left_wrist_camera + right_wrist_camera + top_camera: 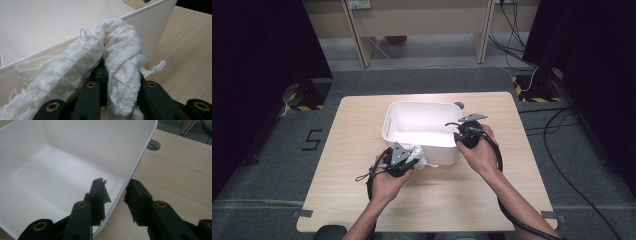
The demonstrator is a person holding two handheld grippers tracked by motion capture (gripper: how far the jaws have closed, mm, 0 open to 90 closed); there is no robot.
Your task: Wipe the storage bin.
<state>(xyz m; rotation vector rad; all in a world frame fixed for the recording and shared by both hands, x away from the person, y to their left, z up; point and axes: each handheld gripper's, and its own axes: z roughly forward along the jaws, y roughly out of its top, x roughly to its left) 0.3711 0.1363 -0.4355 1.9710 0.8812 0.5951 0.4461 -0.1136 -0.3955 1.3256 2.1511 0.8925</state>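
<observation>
A white knitted cloth (120,50) hangs bunched between the jaws of my left gripper (117,77), which is shut on it. In the high view this gripper (414,152) holds the cloth (423,159) just off the table, against the near wall of a white plastic bin (422,103). The bin's rim and inside (50,20) lie right behind the cloth. My right gripper (460,136) sits at the bin's near right corner. Its jaws straddle the bin's wall (135,162), one inside and one outside, and my right gripper (116,187) is shut on that rim. The bin's floor looks bare.
The bin stands in the middle of a light wooden table (362,200). A round cable hole (153,145) lies just past the bin's far right corner. Black cables trail from both grippers toward the near edge. Grey floor surrounds the table.
</observation>
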